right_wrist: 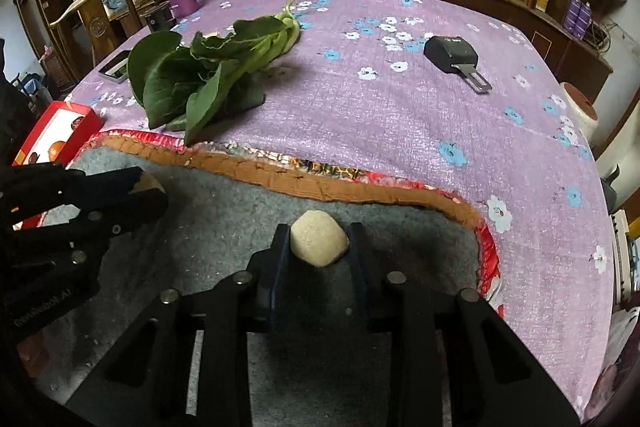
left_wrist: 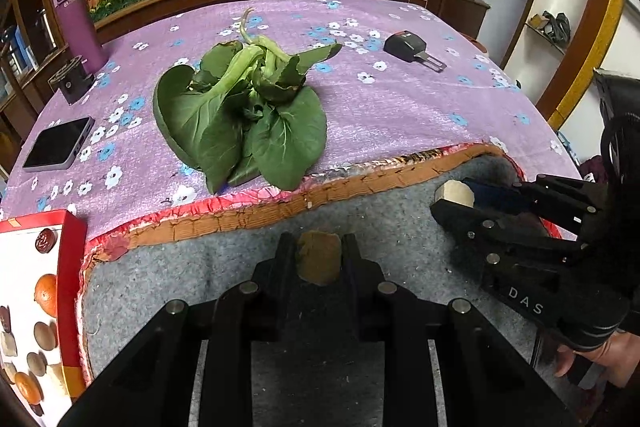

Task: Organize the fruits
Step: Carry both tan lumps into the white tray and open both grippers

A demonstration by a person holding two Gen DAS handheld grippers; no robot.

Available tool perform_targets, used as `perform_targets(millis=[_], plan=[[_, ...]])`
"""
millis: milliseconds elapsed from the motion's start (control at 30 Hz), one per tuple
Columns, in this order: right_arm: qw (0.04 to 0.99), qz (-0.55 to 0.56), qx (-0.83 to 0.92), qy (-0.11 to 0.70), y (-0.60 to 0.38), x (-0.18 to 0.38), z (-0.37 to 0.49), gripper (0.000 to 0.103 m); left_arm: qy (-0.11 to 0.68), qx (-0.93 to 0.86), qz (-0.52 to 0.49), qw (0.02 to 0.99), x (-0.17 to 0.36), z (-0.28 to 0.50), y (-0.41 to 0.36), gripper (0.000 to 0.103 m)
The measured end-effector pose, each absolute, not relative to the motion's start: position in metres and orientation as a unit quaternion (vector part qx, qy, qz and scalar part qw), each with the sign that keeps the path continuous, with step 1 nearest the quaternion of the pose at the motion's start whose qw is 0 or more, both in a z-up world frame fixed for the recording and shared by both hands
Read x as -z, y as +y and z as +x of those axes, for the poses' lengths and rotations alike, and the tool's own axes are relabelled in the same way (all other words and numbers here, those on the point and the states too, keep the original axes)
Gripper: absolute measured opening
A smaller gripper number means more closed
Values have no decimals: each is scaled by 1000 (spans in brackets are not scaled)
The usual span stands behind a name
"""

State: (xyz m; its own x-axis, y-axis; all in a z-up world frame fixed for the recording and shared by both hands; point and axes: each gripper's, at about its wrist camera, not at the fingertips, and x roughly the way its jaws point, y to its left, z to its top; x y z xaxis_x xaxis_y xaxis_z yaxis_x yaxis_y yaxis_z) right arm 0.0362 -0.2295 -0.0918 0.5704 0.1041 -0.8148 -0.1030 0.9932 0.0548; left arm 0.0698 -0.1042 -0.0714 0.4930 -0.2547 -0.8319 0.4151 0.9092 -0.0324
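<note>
**Both grippers pinch small pieces over the grey felt**

The left gripper (left_wrist: 319,259) is pinched on a brownish chunk (left_wrist: 319,263); the right gripper (right_wrist: 319,243) clamps a pale rounded piece (right_wrist: 319,243). Both are above the grey felt pad (left_wrist: 180,267) at the bench's near edge. Leafy greens (left_wrist: 240,115) lie on the purple floral cloth (left_wrist: 400,115); a red fruit box (left_wrist: 44,307) sits left.
</note>
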Motion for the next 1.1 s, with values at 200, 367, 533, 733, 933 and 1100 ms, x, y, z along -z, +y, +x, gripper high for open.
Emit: perform_targets(millis=[200, 367, 533, 733, 933, 1100], plan=[[885, 16, -56, 462, -231, 90, 35, 30, 461, 189, 85, 863, 68, 68, -101, 23], [886, 25, -56, 460, -228, 87, 32, 30, 460, 177, 82, 866, 63, 67, -92, 23], [887, 25, -61, 456, -219, 81, 31, 30, 460, 169, 79, 868, 61, 66, -82, 23], [887, 22, -72, 456, -204, 77, 29, 30, 460, 158, 75, 871, 60, 66, -72, 23], [885, 16, -87, 457, -185, 75, 29, 30, 460, 145, 68, 873, 57, 66, -56, 23], [886, 15, -104, 453, -165, 69, 33, 30, 454, 131, 60, 879, 49, 66, -36, 23]])
